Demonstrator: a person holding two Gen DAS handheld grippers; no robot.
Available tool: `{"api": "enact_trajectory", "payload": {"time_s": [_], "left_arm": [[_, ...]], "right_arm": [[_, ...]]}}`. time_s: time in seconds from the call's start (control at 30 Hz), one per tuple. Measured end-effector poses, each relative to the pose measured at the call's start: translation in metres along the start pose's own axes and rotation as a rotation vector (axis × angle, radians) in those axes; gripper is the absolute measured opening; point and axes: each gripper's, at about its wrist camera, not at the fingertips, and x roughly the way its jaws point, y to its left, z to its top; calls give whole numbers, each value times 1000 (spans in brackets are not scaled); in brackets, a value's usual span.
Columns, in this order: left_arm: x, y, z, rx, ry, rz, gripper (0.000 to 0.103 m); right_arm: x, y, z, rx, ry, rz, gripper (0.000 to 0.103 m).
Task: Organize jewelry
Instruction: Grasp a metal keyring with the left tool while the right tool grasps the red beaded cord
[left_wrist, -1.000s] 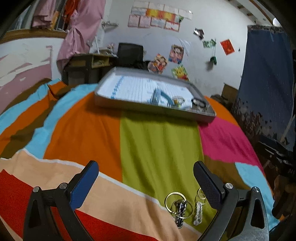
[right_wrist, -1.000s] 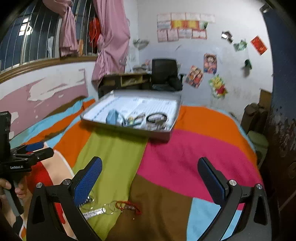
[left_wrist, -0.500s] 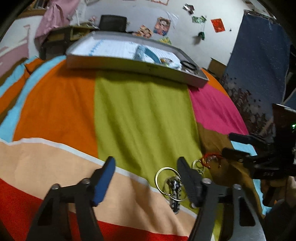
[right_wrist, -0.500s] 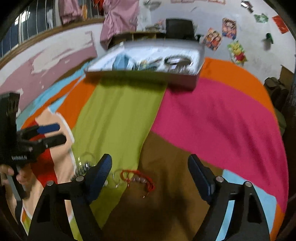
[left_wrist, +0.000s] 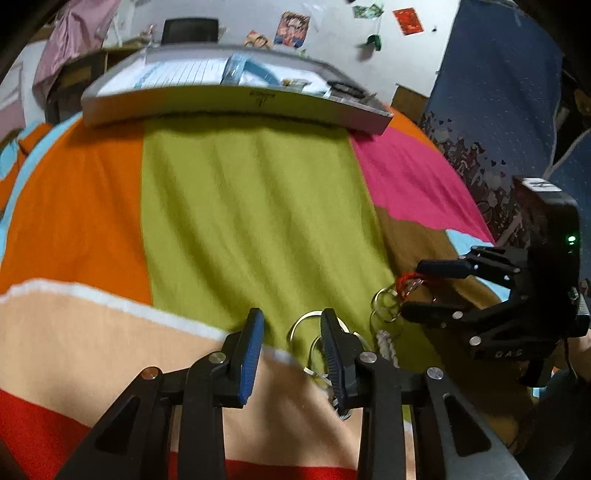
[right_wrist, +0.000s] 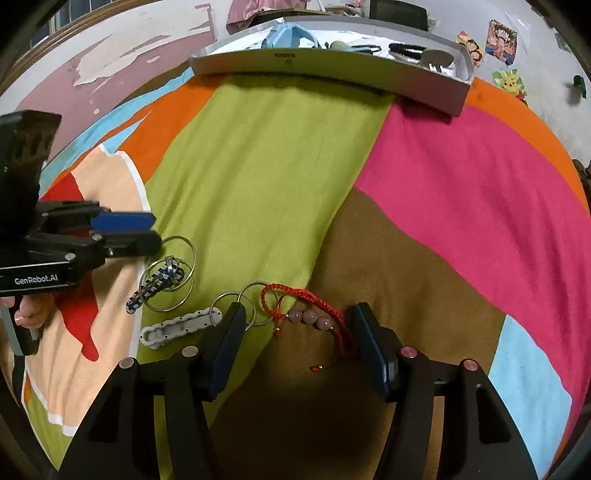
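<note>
A red cord bracelet with pink beads (right_wrist: 308, 314) lies on the bedspread between the fingers of my right gripper (right_wrist: 297, 314), which is open around it. It shows in the left wrist view (left_wrist: 408, 282) too. A black-and-white braided piece on large rings (right_wrist: 162, 278) lies to its left, with a white braided piece on rings (right_wrist: 177, 328) below it. My left gripper (left_wrist: 291, 319) is partly closed over a large ring (left_wrist: 306, 321), its right finger across it. The grey tray (right_wrist: 332, 72) holding jewelry sits at the far side of the bed.
The bedspread (right_wrist: 280, 166) is a patchwork of green, pink, orange and brown. A blue item (right_wrist: 288, 35) and dark bands (right_wrist: 406, 50) lie in the tray. A desk and chair (left_wrist: 188, 31) stand behind the bed, a blue curtain (left_wrist: 491, 92) to the right.
Both grippers have dropped toward the bedspread and narrowed. The left has come over the large rings, the right around the red bracelet.
</note>
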Motion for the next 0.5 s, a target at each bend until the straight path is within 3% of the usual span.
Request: {"api": "enact_trajectory", "payload": {"time_s": [0.2,0.3,0.5], "left_arm": [[9,-4,4,26,12,-41,30],[16,-3,2,28,51,-51,18],[29,2,-2,23,156,-39,10]], "right_arm": [[1,0,1,4,-2,5,55],[3,0,0,-2,2,5,48],[5,0,0,-10,11,11,41]]}}
